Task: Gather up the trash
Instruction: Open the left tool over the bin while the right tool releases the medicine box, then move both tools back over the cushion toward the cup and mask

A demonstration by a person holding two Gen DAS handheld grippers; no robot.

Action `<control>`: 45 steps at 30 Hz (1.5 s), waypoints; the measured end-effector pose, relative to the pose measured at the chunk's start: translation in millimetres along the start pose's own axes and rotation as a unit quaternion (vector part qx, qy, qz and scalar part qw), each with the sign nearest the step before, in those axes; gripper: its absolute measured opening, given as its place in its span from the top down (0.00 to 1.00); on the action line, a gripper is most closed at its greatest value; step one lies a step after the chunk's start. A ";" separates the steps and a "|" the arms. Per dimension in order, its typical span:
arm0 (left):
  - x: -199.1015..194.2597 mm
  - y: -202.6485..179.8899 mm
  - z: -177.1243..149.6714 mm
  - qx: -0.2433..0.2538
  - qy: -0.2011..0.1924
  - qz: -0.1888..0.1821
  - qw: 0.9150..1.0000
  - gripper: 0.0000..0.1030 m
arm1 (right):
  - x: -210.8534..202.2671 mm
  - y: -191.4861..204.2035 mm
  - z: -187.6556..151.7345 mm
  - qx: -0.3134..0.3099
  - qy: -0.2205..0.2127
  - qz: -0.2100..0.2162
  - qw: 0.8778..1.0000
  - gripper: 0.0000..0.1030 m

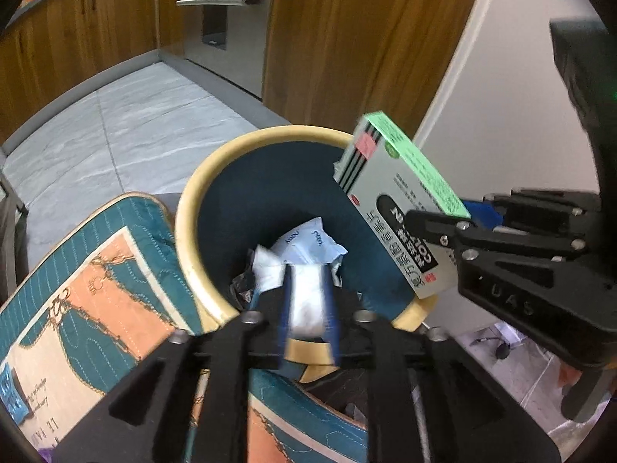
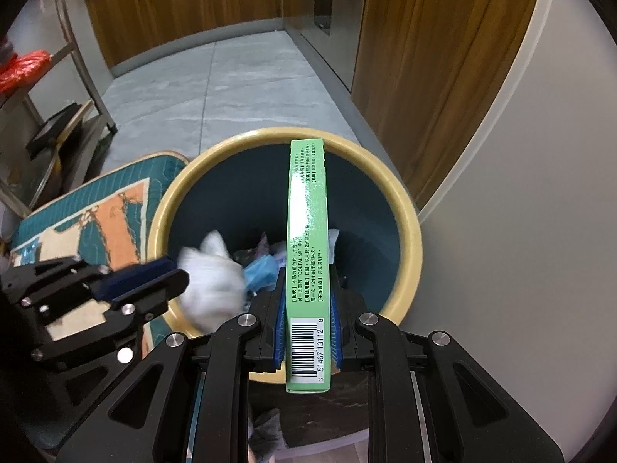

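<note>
The waste bin [image 2: 405, 208] stands directly below and ahead of both grippers, its yellow rim a full ring around a dark blue inner wall. The mouth is open and unobstructed on the far side; crumpled paper and wrappers [image 1: 308, 241] lie at the bottom. To the right of the bin a pale wall panel [image 2: 520, 231] runs close beside the rim. To the left a quilted teal and orange cushion [image 1: 96, 281] presses against the rim. Beyond the bin, grey floor tiles [image 2: 239, 88] run to wooden cabinets [image 2: 185, 4].

The left gripper [image 1: 308, 308] is angled down over the near rim. Its blue-padded fingers [image 1: 331, 308] are pinched on a white crumpled wad [image 2: 216, 281], which appears motion-blurred in both views. Seen from the right wrist camera, the wad hangs just above the near-left rim of the bin.

The right gripper [image 2: 307, 332] sits to the right of the left one, also over the near rim, pointing forward and downward. Its fingers are pressed together on a green medicine box [image 2: 308, 239], gripped by its two broad faces at the barcode end. The box projects forward over the bin mouth, narrow green edge up, its far end reaching visually to the far rim. In the left wrist view the box tilts over the right side of the bin, well apart from the wad.
</note>
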State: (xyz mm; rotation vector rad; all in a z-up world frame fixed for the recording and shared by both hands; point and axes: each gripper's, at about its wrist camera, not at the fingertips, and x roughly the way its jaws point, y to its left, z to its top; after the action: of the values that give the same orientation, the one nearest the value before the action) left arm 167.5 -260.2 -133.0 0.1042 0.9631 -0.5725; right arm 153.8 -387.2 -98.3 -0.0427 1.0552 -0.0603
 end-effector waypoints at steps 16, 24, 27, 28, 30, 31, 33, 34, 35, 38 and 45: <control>-34.8 32.1 -13.6 -0.018 -0.017 0.048 0.999 0.52 | -10.9 7.1 21.0 0.032 -0.061 -0.005 0.998 0.66; -57.1 41.2 -20.7 -0.004 -0.025 0.064 0.998 0.51 | -24.8 12.8 21.4 0.019 -0.072 -0.014 0.997 0.43; -69.1 42.9 -24.7 0.008 -0.031 0.074 0.997 0.47 | -34.1 16.1 18.6 0.010 -0.081 -0.017 0.997 0.34; -75.5 44.7 -26.8 0.009 -0.035 0.079 0.996 0.45 | -36.5 16.4 17.6 0.012 -0.082 -0.015 0.996 0.32; -84.3 48.0 -29.3 0.005 -0.041 0.085 0.995 0.43 | -42.6 18.0 15.7 0.017 -0.087 -0.010 0.996 0.23; -88.7 49.5 -30.6 0.004 -0.044 0.089 0.995 0.40 | -46.8 21.0 14.1 0.018 -0.091 -0.010 0.996 0.22; -98.7 52.9 -34.1 0.003 -0.052 0.099 0.994 0.34 | -52.5 27.0 12.5 0.015 -0.097 -0.011 0.995 0.16; -105.1 55.4 -35.7 0.002 -0.056 0.106 0.993 0.30 | -56.3 31.0 11.9 0.012 -0.100 -0.010 0.995 0.14; -110.6 57.5 -37.6 0.000 -0.060 0.111 0.992 0.28 | -60.6 35.3 11.3 0.010 -0.104 -0.009 0.994 0.11; -127.1 63.3 -42.7 -0.005 -0.072 0.125 0.990 0.20 | -73.9 48.8 9.5 0.004 -0.114 -0.001 0.994 0.10; -165.5 81.4 -64.3 -0.014 -0.086 0.160 0.983 0.12 | -104.5 85.0 3.9 -0.008 -0.136 0.025 0.990 0.07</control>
State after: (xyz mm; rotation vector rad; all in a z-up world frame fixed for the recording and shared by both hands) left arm 88.5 -101.4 -51.3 0.1778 0.7661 -0.2669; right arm 108.3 -295.1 -11.1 -0.0379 0.7832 -0.0010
